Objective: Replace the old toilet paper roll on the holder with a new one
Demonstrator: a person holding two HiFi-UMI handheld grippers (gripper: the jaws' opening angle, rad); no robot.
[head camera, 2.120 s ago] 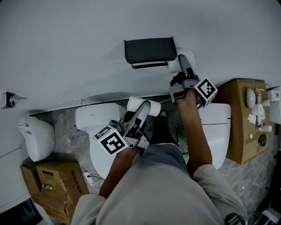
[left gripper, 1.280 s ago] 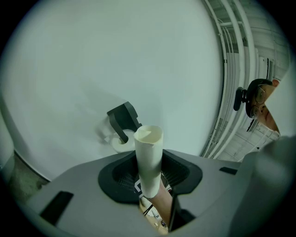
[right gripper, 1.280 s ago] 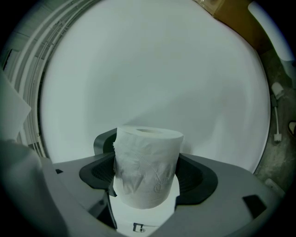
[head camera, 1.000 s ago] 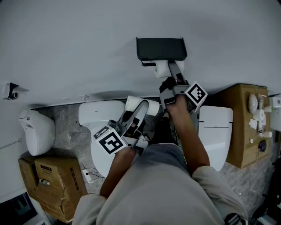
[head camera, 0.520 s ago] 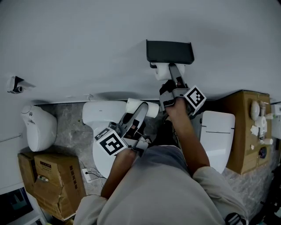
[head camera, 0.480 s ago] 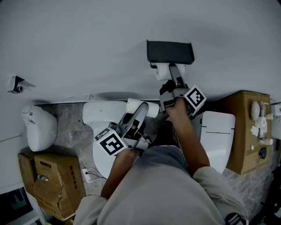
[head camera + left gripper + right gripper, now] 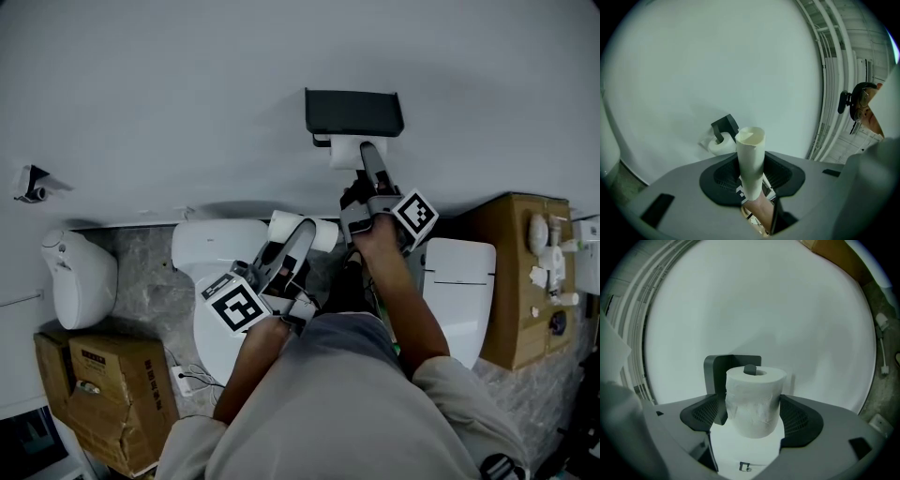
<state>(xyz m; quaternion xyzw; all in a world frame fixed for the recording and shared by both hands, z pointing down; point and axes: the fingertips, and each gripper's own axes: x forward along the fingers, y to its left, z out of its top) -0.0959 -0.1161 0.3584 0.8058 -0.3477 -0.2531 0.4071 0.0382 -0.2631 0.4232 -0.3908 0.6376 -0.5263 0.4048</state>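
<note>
Right gripper (image 7: 752,416): jaws closed on the new roll (image 7: 753,399), pads pressing on both flanks. The holder (image 7: 717,366) is just behind the roll, and the tip of its rod (image 7: 750,369) shows in the mouth of the core, so the roll looks to be partly threaded on.

Left gripper (image 7: 752,176): clamped on the bare cardboard tube (image 7: 750,159), which stands up between its jaws. It is held low and well short of the holder, above the toilet (image 7: 211,272).

To do this step well:
- Keep the core in line with the rod and push straight along it. If you tilt, the core's edge is likely to bind.
- Hold lightly (the paper is soft and a hard squeeze would pinch the core oval).
- Don't let go until the roll hangs on the rod by itself.
- Keep the left tool parked where it is.

Against the earliest head view: the roll was then at the right-hand end of the holder's cover. Now it sits under the cover, and your right gripper has followed it inward. The left gripper's hold on the tube looks unchanged.
</note>
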